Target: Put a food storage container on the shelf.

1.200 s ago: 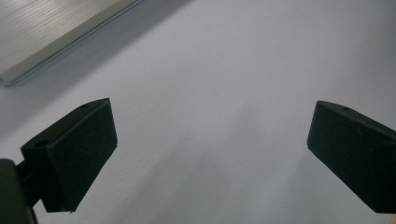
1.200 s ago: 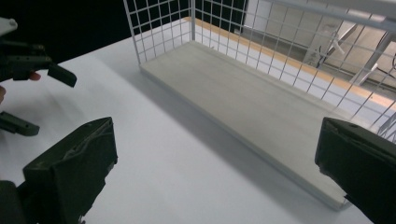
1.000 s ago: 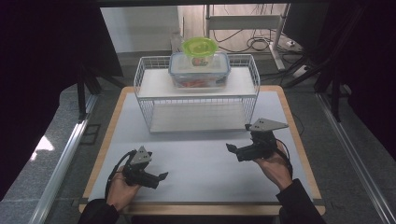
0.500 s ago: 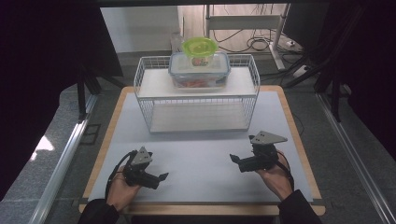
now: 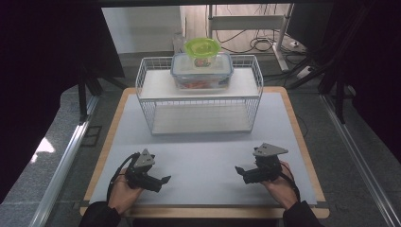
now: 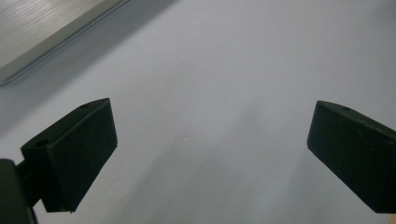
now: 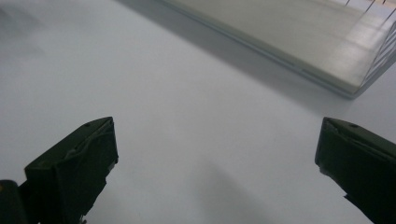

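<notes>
Looking down from the high view, I have both tools parked low at the near edge of the table [image 5: 302, 142]: the left gripper [image 5: 163, 180] near my left corner and the right gripper [image 5: 240, 171] near my right, each pointing inward across the bare grey mat. The jaws of both stand wide apart with nothing between them; in the left gripper view and the right gripper view alike I see just pale surface in the gap. The thing to go for, as I judge it, is the clear container [image 5: 202, 71] with the blue-rimmed lid, sitting on the top shelf of the white wire rack [image 5: 146, 97] at the far side, with a green lid [image 5: 202, 47] resting on top of it. It lies straight ahead and well above both tools, a little right of the rack's middle, its long axis running left to right across my view. That puts the right gripper somewhat nearer, though both are well apart from it. In the right gripper view the rack's lower shelf [image 7: 280, 32] shows ahead.
</notes>
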